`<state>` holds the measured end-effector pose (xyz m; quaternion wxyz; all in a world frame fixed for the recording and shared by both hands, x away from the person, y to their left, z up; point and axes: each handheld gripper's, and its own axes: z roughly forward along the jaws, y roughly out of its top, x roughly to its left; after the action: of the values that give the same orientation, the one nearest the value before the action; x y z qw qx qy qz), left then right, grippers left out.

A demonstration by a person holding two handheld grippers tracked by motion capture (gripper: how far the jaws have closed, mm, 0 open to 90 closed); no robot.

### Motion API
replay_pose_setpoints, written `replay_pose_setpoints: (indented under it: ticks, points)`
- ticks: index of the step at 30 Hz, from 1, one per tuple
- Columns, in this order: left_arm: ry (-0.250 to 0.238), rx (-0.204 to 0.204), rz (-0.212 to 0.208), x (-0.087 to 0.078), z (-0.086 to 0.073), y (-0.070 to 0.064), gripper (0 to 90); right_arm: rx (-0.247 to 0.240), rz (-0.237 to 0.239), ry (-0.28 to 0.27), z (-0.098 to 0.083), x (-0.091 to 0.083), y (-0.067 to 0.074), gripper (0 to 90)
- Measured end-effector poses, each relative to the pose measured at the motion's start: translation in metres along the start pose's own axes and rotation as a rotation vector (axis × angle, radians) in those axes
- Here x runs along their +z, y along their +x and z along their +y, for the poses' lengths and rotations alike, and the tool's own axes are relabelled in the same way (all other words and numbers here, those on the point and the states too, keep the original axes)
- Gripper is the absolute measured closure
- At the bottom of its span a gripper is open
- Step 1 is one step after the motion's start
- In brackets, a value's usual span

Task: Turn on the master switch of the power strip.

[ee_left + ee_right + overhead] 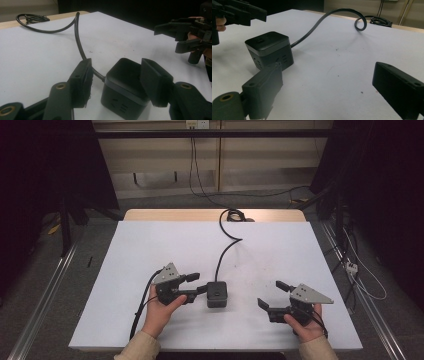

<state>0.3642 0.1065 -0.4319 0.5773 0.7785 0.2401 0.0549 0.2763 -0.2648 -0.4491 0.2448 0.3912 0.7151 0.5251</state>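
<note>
Left claw [196, 283] stands open just left of the black socket cube [217, 294] at lower centre of the counter [150, 245]; right claw [272, 295], also open, waits lower right. Cube looks rigid, fairly hefty, smooth-sided; its stiff cord [225, 251] may tug, so grip the flat sides.

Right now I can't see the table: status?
Left gripper open, fingers flanking the black power cube. Right gripper open, apart. Cord trails back.
</note>
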Motion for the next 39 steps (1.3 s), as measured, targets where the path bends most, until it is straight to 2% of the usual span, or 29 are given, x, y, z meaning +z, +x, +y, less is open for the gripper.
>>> replay_pose_setpoints:
  ticks: [5,11,12,13,16,28,39]
  points:
    - [0.006,0.005,-0.008,0.003,0.001,-0.001,52.9,0.003,-0.001,-0.001,0.0,0.0,-0.001,9.2]
    - [0.018,0.007,-0.019,0.006,0.002,-0.002,57.6,0.003,-0.001,0.0,0.0,0.0,0.0,9.2]
    - [0.021,0.006,-0.022,0.006,0.002,-0.002,59.5,0.002,0.0,-0.001,0.0,0.0,0.0,9.2]
    - [0.02,0.007,-0.029,0.007,0.002,-0.002,65.1,0.003,0.0,0.0,0.0,0.0,-0.001,9.2]
    - [0.024,0.018,-0.037,0.007,0.003,-0.002,70.1,0.004,0.001,-0.001,0.0,0.0,-0.001,9.3]
    - [0.039,0.012,-0.058,0.011,0.004,-0.004,77.1,0.004,0.002,-0.001,0.0,0.0,-0.001,9.4]
    - [0.061,0.033,-0.078,0.015,0.008,-0.008,82.1,0.004,0.002,-0.002,0.0,0.0,-0.001,9.5]
